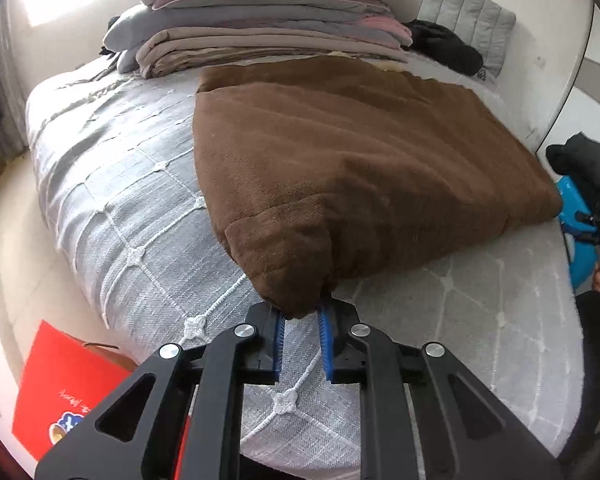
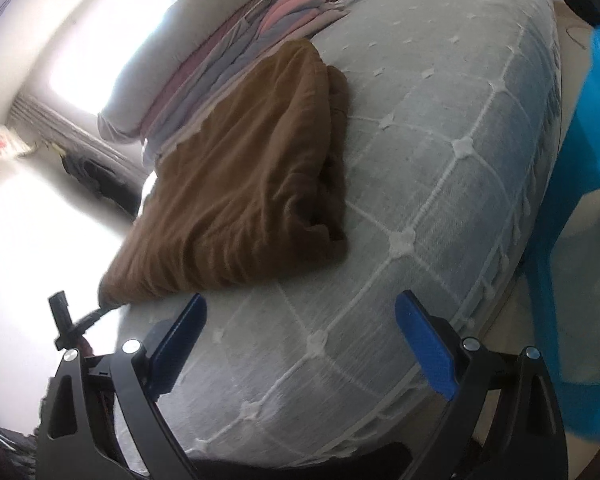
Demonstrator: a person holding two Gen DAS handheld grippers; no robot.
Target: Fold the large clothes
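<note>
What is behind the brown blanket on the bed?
Behind the brown blanket sits a pile of folded bedding in grey, pink and beige, with a pillow on top. The blanket hides the pile's bottom edge.

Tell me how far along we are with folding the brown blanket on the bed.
Done: the brown blanket already lies doubled over on the bed, layered edges showing in the right wrist view. In hand: the left gripper is shut on its near corner, pinched between the blue fingers. The right gripper is open and empty over the bedspread. Left: likely another fold, then probably on to the stack of folded bedding.
</note>
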